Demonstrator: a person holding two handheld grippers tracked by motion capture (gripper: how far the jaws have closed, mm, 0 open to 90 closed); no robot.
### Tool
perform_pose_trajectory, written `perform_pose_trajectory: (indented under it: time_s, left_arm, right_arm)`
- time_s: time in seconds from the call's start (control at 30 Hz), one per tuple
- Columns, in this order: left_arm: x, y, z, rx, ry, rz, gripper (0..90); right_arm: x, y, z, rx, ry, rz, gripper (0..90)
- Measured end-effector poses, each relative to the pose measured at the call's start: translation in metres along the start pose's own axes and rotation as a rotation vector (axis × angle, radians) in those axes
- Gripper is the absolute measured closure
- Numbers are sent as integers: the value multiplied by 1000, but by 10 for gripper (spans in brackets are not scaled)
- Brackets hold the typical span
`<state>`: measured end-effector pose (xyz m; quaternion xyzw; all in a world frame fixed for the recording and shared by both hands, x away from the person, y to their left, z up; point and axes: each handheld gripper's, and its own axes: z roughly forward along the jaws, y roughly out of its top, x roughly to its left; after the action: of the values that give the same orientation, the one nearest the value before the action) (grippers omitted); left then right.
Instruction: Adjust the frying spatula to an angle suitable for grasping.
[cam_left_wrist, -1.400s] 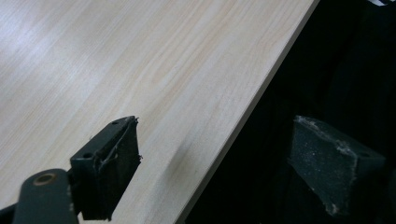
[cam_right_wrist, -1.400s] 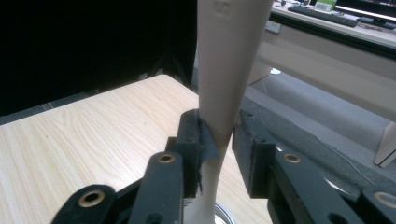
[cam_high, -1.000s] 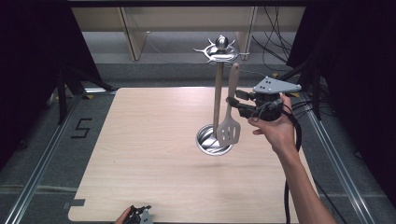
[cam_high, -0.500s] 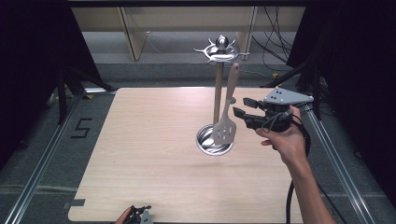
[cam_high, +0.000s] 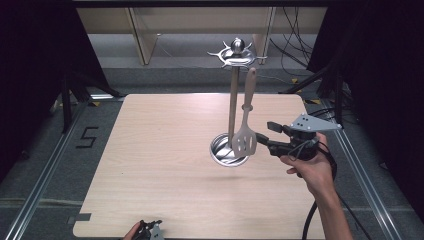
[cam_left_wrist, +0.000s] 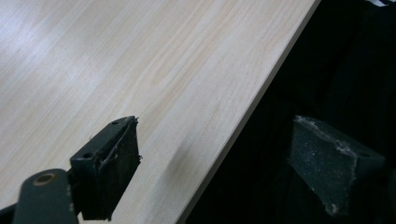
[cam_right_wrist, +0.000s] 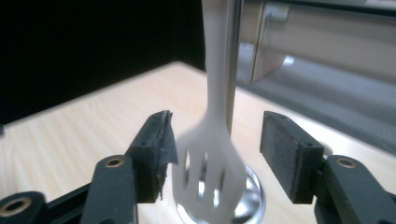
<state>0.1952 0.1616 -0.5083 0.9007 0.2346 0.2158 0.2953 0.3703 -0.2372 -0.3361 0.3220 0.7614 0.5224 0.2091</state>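
Note:
A pale slotted spatula (cam_high: 245, 140) hangs by its handle from the hooked top (cam_high: 236, 50) of a metal utensil stand, its blade just above the stand's round base (cam_high: 222, 152). My right gripper (cam_high: 265, 133) is level with the blade, just to its right, and points at it. Its jaws have just been opening. In the right gripper view the spatula (cam_right_wrist: 210, 172) hangs between the spread pads of the right gripper (cam_right_wrist: 219, 140), and neither pad presses on it. My left gripper (cam_high: 150, 231) rests at the table's near edge, and the left gripper (cam_left_wrist: 219, 163) is open on nothing.
The stand's pole (cam_high: 233, 110) rises right behind the spatula. The wooden table (cam_high: 150, 150) is bare around the base. Metal rails run along both sides, and cables and shelf legs lie beyond the far edge. A cable trails from my right hand (cam_high: 312, 172).
My right gripper has moved down and to the right, from beside the spatula's handle to beside its blade, and its jaws have spread. The spatula still hangs. The left gripper has not moved.

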Motion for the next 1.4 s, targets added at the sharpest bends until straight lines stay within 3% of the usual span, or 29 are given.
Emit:
perform_pose_trajectory:
  time_s: [0.13,0.17,0.2,0.4,0.43,0.5,0.63,0.67,0.7,0.8,0.87,0.93,0.97,1.03,1.1,1.13,1.2,1.27,1.3,1.37,1.4]
  left_arm:
    - [-1,0,1,-2,20,1,155]
    - [0,0,1,-1,-15,-1,155]
    - [0,0,1,-1,-21,-1,155]
    - [-1,1,-1,0,-6,-1,155]
    - [0,1,-1,1,-5,0,155]
    - [0,1,-1,2,-6,-1,155]
    - [-1,1,0,4,7,4,155]
    - [-1,1,1,4,-13,5,155]
    - [0,2,0,2,-25,2,155]
    - [-1,2,-1,2,-6,4,155]
    - [0,2,0,0,-26,0,155]
    - [0,2,0,-4,-25,-6,155]
    - [0,2,0,-4,-25,-6,155]
    - [0,2,0,-1,-13,-5,155]
    - [0,2,0,-2,-21,-5,155]
    - [0,2,0,-3,-23,-5,155]
    - [1,2,0,0,-18,0,155]
    - [0,2,0,1,7,0,155]
    - [0,2,1,-10,26,0,155]
    - [0,2,0,-10,13,0,155]
    - [1,3,0,-3,-23,-3,155]
  right_arm:
    - [-2,-5,0,-19,-23,-5,441]
    - [-3,-6,-1,-15,-42,-24,440]
    - [-2,-7,-2,13,-28,-12,439]
    - [0,-12,2,28,-23,-3,434]
    - [-1,-14,3,34,-19,-27,429]
    - [0,-17,3,36,-24,-27,422]
    - [0,-22,4,42,-34,1,405]
    - [-2,-22,3,55,-21,-12,405]
    - [-1,-23,3,59,-28,5,403]
    - [-3,-25,3,50,-34,-12,400]
    - [-3,-26,2,59,-28,-17,397]
    - [0,-27,0,61,-30,9,394]
    - [-2,-28,1,37,-44,-23,392]
    - [2,-28,0,56,-21,5,390]
    - [2,-29,0,54,-24,0,390]
    - [2,-29,0,63,-17,-36,389]
    - [4,-30,0,69,-6,-29,386]
    - [6,-31,1,66,-15,-33,382]
    - [8,-32,1,81,-9,-11,380]
    - [7,-33,2,79,-2,-32,377]
    - [7,-33,2,79,-2,-32,377]
